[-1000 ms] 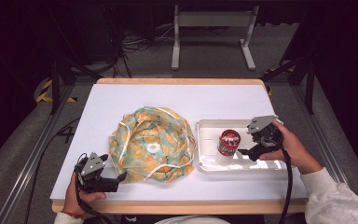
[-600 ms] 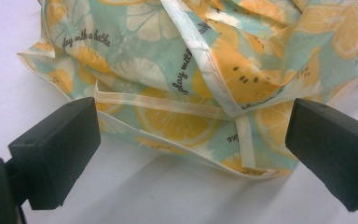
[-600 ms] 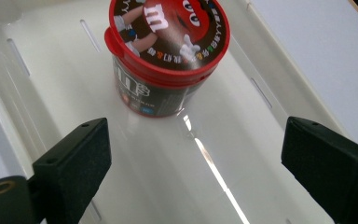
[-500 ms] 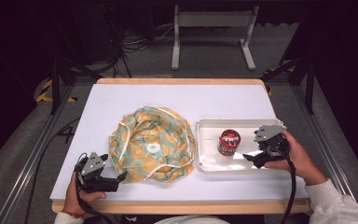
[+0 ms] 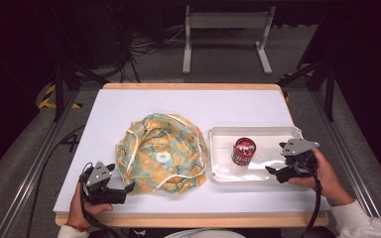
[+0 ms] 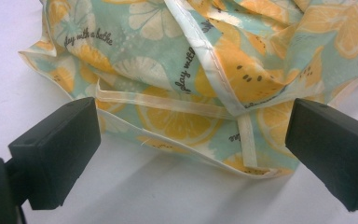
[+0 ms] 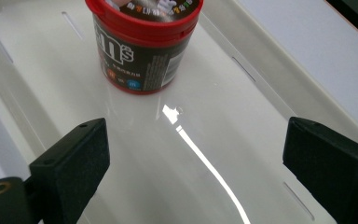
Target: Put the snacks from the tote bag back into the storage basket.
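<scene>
A white table top [image 5: 188, 106] with a pale wooden edge stands on a grey floor [image 5: 25, 163]. Beyond its far edge a grey metal stand [image 5: 225, 29] rests on two feet, with tangled cables [image 5: 146, 47] lying to its left. Yellow-and-black striped tape [image 5: 47, 96] marks the floor at the left, beside dark frame legs. Metal rails run along both sides of the table.

My right gripper [image 5: 274, 172] pulled back from tub [image 5: 243, 150]: a second ago close beside it over tray [image 5: 258, 135] middle, now well apart, over tray's near right end. Hand [image 5: 322, 171] dropped toward my table edge, off tray's right rim. Jaws now wide, nothing between, tub standing free ahead in right gripper view.
</scene>
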Demonstrator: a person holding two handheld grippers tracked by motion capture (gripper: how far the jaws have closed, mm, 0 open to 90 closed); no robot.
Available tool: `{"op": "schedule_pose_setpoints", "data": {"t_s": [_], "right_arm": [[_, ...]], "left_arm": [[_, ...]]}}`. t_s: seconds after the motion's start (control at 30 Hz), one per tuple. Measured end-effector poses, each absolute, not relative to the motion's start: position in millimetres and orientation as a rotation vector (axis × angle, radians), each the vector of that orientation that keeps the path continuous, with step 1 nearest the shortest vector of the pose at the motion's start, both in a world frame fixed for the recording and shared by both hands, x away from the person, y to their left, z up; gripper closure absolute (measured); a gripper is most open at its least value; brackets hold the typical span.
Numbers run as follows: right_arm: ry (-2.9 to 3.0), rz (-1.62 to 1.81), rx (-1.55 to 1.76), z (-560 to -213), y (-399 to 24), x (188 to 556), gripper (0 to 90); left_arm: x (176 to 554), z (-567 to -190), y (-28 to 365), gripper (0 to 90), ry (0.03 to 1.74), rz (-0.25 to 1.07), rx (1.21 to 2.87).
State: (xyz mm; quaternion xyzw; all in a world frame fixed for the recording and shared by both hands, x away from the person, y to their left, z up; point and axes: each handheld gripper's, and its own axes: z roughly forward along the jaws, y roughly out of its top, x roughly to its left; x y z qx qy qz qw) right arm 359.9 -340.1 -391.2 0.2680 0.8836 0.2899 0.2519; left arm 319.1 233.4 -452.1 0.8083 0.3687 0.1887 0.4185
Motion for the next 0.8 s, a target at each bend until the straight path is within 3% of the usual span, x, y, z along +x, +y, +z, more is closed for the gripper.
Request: {"op": "schedule_pose_setpoints", "data": {"t_s": [0.8], "right_arm": [[2.28,0.939,0.764,-403.6,-372.8,326.5,6.6]], "left_arm": [[319.4,-451.9,233.0,4.0,0.921,0.468,2.029]]}}
